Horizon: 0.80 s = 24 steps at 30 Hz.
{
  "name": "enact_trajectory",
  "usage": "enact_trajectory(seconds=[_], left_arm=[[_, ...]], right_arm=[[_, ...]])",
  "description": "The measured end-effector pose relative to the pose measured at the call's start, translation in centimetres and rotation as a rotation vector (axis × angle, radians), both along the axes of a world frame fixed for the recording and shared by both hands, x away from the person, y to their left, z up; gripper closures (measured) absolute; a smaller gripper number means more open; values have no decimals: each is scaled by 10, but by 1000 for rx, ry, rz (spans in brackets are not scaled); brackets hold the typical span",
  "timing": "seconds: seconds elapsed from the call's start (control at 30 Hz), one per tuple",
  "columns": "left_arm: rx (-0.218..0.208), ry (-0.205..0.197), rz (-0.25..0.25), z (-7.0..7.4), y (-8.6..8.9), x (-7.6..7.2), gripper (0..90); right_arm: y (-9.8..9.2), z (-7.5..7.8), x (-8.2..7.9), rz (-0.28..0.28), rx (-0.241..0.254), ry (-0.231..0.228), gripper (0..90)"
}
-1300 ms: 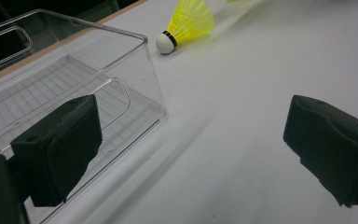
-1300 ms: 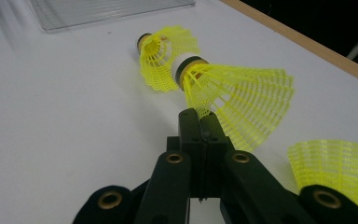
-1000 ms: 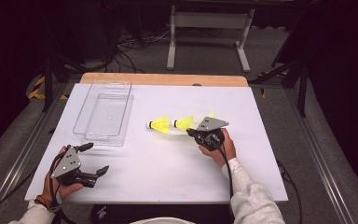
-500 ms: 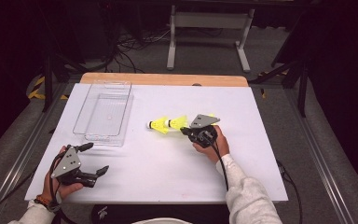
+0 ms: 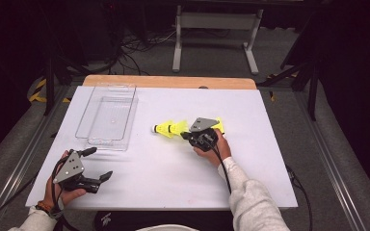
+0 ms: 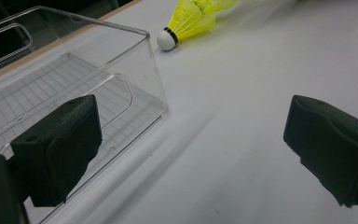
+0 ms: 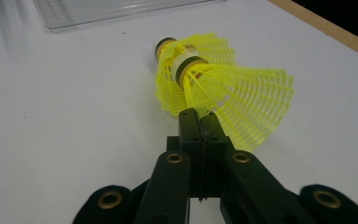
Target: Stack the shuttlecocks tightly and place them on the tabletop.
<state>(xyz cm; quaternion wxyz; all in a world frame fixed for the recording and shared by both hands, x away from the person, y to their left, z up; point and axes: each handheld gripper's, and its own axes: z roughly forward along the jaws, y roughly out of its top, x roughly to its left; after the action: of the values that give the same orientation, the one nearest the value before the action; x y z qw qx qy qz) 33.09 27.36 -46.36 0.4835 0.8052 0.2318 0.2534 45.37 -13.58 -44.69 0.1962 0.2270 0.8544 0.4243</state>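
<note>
Two yellow shuttlecocks lie at the middle of the white tabletop [image 5: 164,183]. The near shuttlecock [image 7: 233,100] has its cork tucked into the skirt of the far shuttlecock [image 7: 168,49]; in the high view they read as one yellow pair [image 5: 168,129]. My right gripper [image 5: 186,135] points left at them, and in the right gripper view it [image 7: 198,116] is shut on the rim of the near skirt. My left gripper [image 5: 99,163] rests open near the front left corner, nothing between its jaws [image 6: 191,154]. A shuttlecock [image 6: 191,21] shows far ahead of it.
A clear plastic box [image 5: 107,143] stands at the left, just beyond the left gripper [image 6: 74,79], with its near corner [image 7: 121,9] past the shuttlecocks. Another yellow piece [image 5: 218,126] peeks out behind the right gripper's grey plate. A wooden strip [image 5: 168,82] edges the far side.
The right gripper has slid left with the near shuttlecock, bringing its cork into the far one's skirt. The left gripper has stayed put.
</note>
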Motion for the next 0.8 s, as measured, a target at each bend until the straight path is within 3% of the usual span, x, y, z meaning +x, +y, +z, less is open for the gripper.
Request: enact_trajectory(seconds=[0.2, 0.47, 0.8], left_arm=[[2, 3, -2, 0, -1, 0, 51], [4, 4, -6, 0, -1, 0, 51], [4, 4, -5, 0, -1, 0, 52]], right_arm=[[10, -4, 0, 24, -15, 11, 900], [17, -6, 1, 11, -35, 1, 900], [24, -8, 2, 33, -33, 11, 900]])
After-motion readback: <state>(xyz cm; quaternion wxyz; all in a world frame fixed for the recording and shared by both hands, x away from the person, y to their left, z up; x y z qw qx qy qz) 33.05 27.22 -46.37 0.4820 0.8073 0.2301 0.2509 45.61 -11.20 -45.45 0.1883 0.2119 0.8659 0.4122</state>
